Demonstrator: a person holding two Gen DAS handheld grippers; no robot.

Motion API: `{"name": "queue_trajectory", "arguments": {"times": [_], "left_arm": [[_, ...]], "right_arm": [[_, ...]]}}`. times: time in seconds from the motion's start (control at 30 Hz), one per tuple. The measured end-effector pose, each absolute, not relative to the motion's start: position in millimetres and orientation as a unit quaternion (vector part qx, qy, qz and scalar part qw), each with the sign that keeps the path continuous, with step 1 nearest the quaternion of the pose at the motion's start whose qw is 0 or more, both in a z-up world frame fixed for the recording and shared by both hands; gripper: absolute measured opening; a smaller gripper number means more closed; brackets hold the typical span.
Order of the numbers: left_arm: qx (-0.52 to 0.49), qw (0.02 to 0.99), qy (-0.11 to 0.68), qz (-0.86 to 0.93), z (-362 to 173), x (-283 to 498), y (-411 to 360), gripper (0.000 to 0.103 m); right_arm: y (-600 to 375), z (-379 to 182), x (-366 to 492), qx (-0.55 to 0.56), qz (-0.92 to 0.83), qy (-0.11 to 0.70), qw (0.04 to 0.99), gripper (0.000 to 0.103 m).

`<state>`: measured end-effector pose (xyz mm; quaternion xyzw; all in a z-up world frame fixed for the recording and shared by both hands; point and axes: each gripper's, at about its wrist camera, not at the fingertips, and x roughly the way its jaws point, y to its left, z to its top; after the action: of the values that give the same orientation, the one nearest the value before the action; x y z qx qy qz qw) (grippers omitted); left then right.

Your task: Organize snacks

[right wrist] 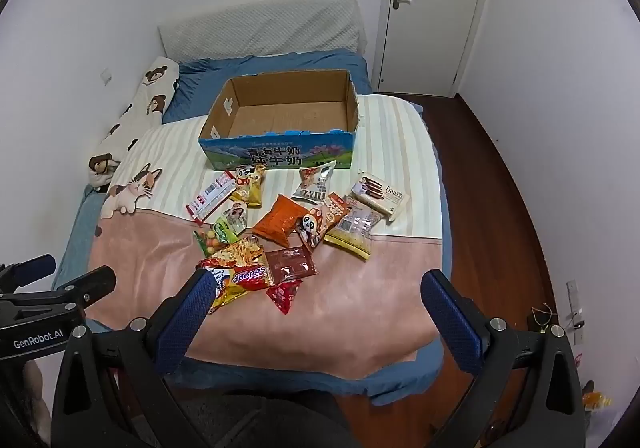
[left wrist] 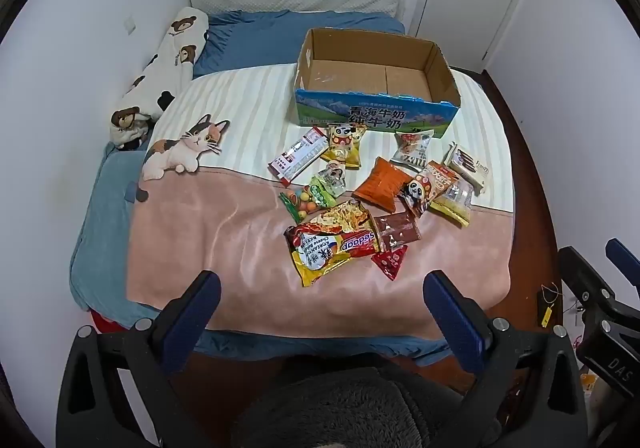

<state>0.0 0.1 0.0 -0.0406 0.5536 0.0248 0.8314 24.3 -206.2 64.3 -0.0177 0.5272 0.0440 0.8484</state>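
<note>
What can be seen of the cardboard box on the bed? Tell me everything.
The cardboard box is an open-topped rectangular carton, plain brown inside, with a blue and green printed front showing mountains and large Chinese characters. Its top edge looks roughly torn and it has no lid. It stands upright on the striped part of the bedcover, beyond the scattered snacks, and is empty inside. The nearest packets lie at its front wall; contact is unclear.

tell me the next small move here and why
Probably lower the right gripper onto the red triangular packet, the nearest snack. Both grippers hang open and hold nothing, the cardboard box is empty, and every snack lies loose on the bed.
</note>
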Motion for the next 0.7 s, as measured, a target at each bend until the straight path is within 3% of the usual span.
{"name": "queue_trajectory", "arguments": {"times": [0.7], "left_arm": [[-0.040, 0.835, 0.549, 0.022, 8.2, 5.1, -4.1, 0.103]], "right_arm": [[-207.0, 69.4, 22.7, -0.019, 0.036, 0.522, 0.852, 0.103]]}}
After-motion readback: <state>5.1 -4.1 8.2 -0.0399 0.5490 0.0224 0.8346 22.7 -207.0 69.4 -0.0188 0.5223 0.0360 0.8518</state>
